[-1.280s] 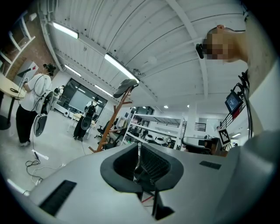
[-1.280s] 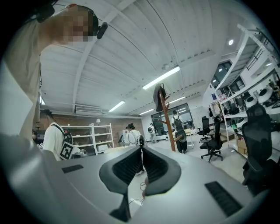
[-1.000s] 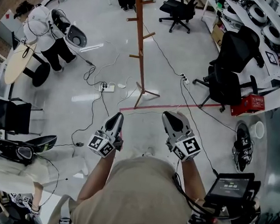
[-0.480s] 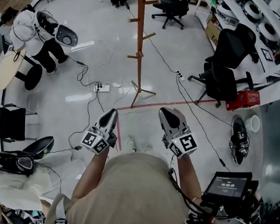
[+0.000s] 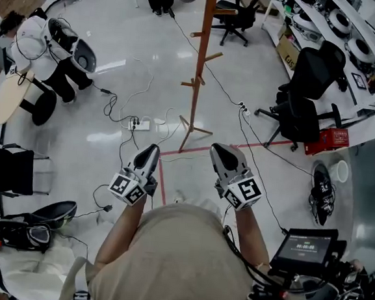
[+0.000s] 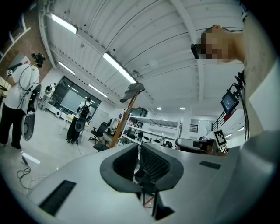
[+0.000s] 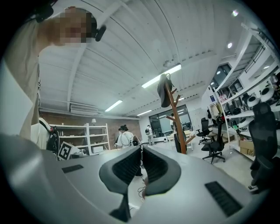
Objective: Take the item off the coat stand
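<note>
Brown wooden coat stand [image 5: 196, 81] is on the floor ahead of the person, well apart from both grippers. A dark item [image 7: 164, 91] hangs at its top. The left gripper [image 5: 150, 154] and the right gripper [image 5: 223, 154] have their jaws together, holding nothing.

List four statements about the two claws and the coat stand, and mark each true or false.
1. The left claw is shut with nothing in it. True.
2. The right claw grips the coat stand. False: it is shut, holds nothing and is well short of the coat stand.
3. A dark item hangs at the top of the coat stand. True.
4. The coat stand lies toppled on the floor. False: it stands upright on its feet.
</note>
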